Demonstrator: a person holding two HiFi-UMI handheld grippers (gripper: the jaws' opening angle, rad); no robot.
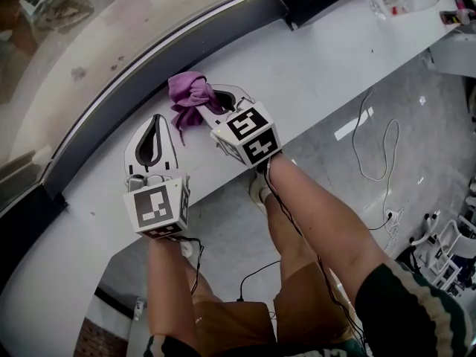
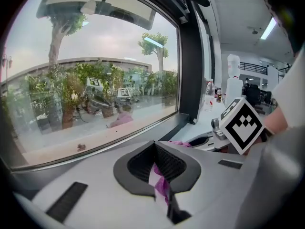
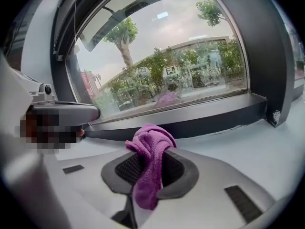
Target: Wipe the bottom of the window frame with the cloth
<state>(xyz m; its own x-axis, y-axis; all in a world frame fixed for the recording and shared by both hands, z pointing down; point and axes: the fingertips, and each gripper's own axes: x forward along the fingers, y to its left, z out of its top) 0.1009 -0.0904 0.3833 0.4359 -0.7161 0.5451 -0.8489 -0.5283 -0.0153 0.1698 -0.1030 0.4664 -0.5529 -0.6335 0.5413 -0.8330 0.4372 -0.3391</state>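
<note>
— Head view: where's the purple cloth (image 1: 189, 95)?
— Clenched in the right gripper (image 1: 220, 108), on the white sill (image 1: 312, 65) beside the dark window frame (image 1: 149, 76). The left gripper (image 1: 156, 129) sits just left, jaws together.

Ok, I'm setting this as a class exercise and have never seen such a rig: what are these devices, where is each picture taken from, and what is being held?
There is no robot: a person at a window holds a tool in each hand. The head view looks down from a camera on their head; the other two come from cameras riding on the tools. The right hand-held gripper is clamped on a purple cloth, over the white sill, near the dark bottom of the window frame. The left hand-held gripper is beside it, jaws nearly together. A purple sliver shows in their slit, but whether they pinch the cloth is unclear.
</note>
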